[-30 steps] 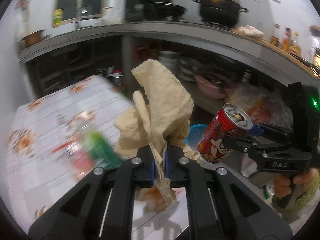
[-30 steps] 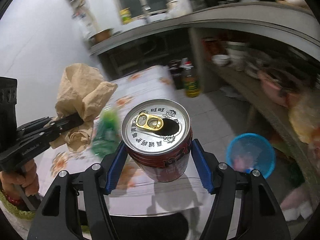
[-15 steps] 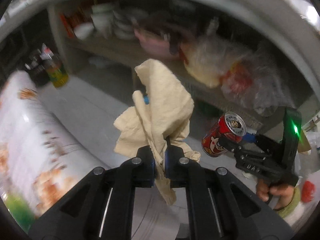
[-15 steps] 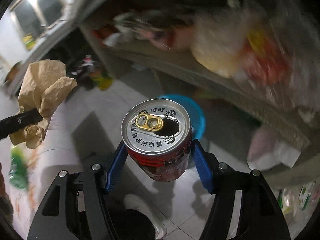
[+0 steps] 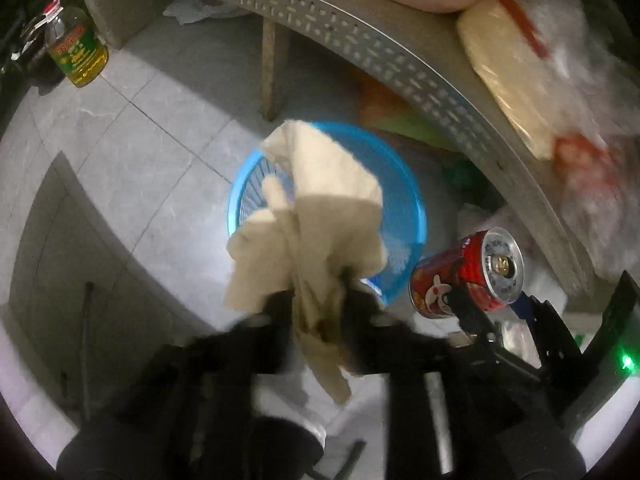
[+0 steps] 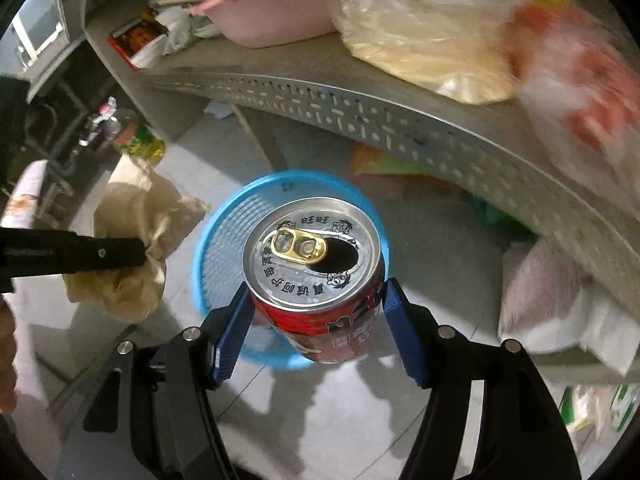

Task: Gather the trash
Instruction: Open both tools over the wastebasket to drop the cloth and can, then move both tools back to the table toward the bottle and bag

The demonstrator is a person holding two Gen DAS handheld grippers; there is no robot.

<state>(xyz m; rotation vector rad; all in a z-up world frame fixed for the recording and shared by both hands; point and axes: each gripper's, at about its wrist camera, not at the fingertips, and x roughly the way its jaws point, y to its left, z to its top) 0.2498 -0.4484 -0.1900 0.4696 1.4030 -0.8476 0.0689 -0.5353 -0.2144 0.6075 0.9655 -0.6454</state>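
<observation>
Beside the blue basket point(image 5: 416, 216), an oil bottle point(image 5: 78, 54) and perhaps plastic bags point(image 6: 560, 304).

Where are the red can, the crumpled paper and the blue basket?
red can point(image 6: 312, 248), right wrist view, on its silver top.
crumpled paper point(image 5: 332, 188), left wrist view, on its upper fold.
blue basket point(image 6: 218, 248), right wrist view, on its slatted left wall.

A pale grey tiled floor point(image 5: 120, 128) carried a round blue plastic basket point(image 5: 408, 208) and a yellow oil bottle point(image 5: 78, 56).
</observation>
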